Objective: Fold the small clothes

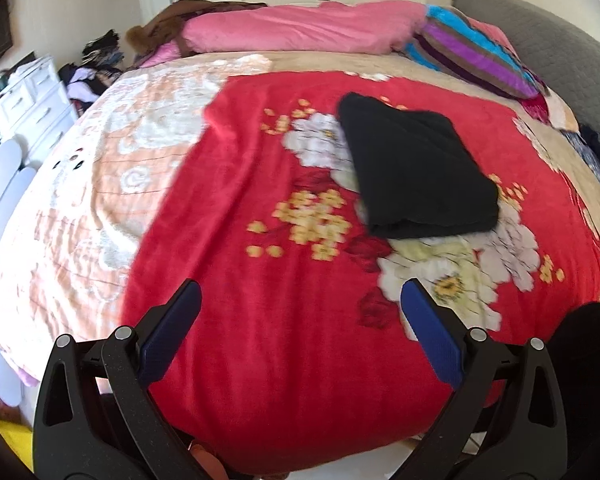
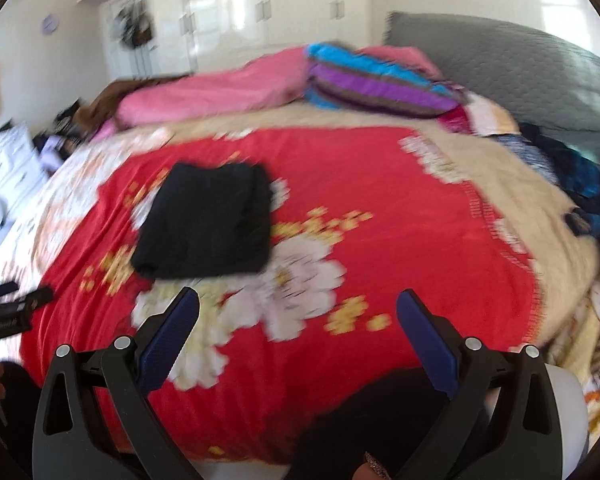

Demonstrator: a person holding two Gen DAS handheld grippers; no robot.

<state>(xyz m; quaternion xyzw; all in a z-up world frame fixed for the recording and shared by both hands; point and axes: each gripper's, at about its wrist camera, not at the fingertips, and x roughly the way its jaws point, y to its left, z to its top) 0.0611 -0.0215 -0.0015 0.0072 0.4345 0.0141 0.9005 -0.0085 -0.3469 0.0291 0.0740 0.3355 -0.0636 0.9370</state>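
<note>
Left wrist view shows the black garment (image 1: 416,168) already folded into a thick, roughly square bundle, lying flat on the red floral blanket (image 1: 260,300) toward the middle of the bed (image 1: 80,200). Its layered edge faces the near side, so the fold looks finished, and it seems parked there to keep the nearer blanket free for another piece. Neither tool touches it. The left tool (image 1: 300,300) hangs well short of the bundle with its blue pads spread wide and nothing between them; the right tool (image 2: 298,306) is likewise spread and empty, the bundle ahead and to its left. Beyond the garment, a pink quilt (image 1: 300,28) and a striped pillow (image 1: 472,52) lie along the far side, with loose dark clothes (image 2: 580,184) heaped near the grey headboard (image 2: 500,60), probably the next pieces to fold.
</note>
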